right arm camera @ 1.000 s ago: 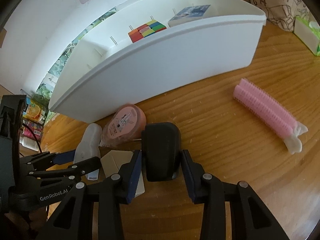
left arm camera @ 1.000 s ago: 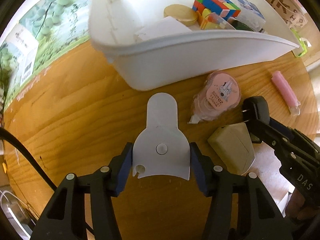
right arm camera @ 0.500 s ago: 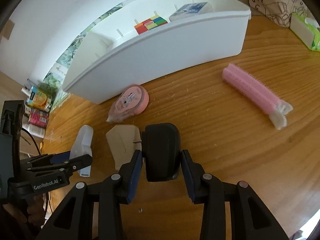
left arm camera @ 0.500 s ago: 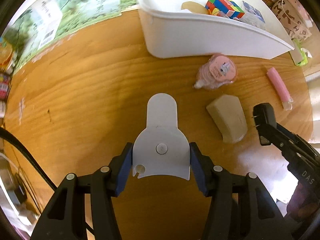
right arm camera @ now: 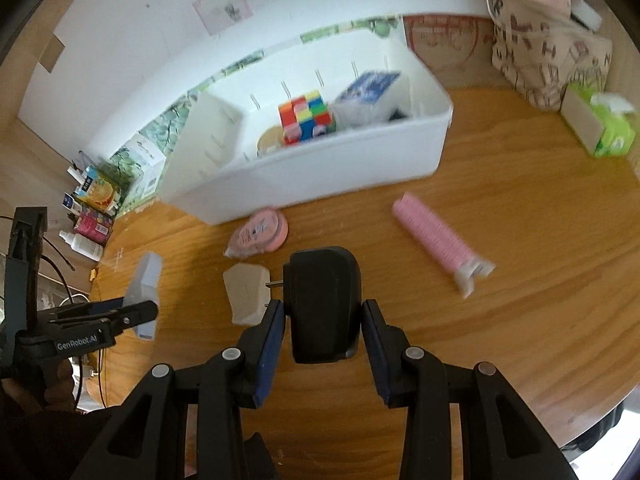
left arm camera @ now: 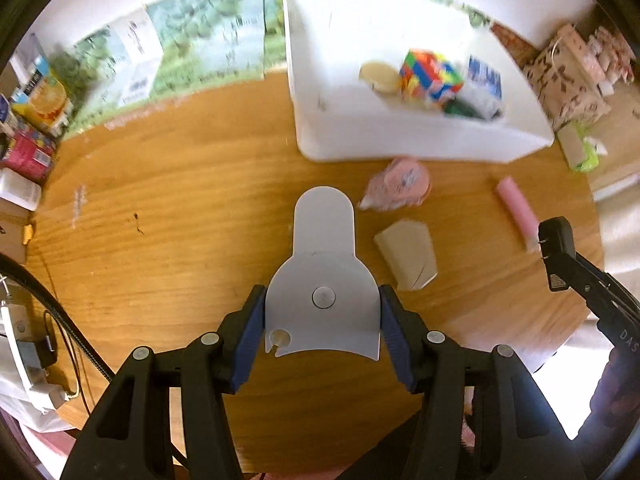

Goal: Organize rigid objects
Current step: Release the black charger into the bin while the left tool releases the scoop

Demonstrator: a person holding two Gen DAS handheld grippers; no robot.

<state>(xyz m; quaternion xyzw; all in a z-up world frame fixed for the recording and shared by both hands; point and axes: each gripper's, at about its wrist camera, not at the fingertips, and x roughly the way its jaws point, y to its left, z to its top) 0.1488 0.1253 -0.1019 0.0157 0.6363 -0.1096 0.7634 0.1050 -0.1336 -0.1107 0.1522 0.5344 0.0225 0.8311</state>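
My left gripper (left arm camera: 322, 320) is shut on a flat grey plastic piece (left arm camera: 323, 276), held above the wooden table (left arm camera: 168, 240). My right gripper (right arm camera: 323, 320) is shut on a black power adapter (right arm camera: 323, 300); it also shows in the left wrist view (left arm camera: 556, 240). The white bin (left arm camera: 400, 136) at the back holds a colour cube (left arm camera: 430, 74), a round tan item (left arm camera: 380, 76) and a blue-white box (left arm camera: 484, 80). On the table near the bin lie a pink round pack (left arm camera: 398, 184), a beige wedge (left arm camera: 406, 256) and a pink hair roller (left arm camera: 516, 208).
Cartons and bottles (left arm camera: 36, 120) stand at the table's left edge. A patterned bag (right arm camera: 548, 48) and a green tissue pack (right arm camera: 604, 128) stand at the back right. Cables (left arm camera: 60, 328) hang off the left edge. The left gripper shows in the right wrist view (right arm camera: 132, 312).
Both grippers have pulled back and up from the bin, each keeping its object. The bin and the loose items now look farther away.
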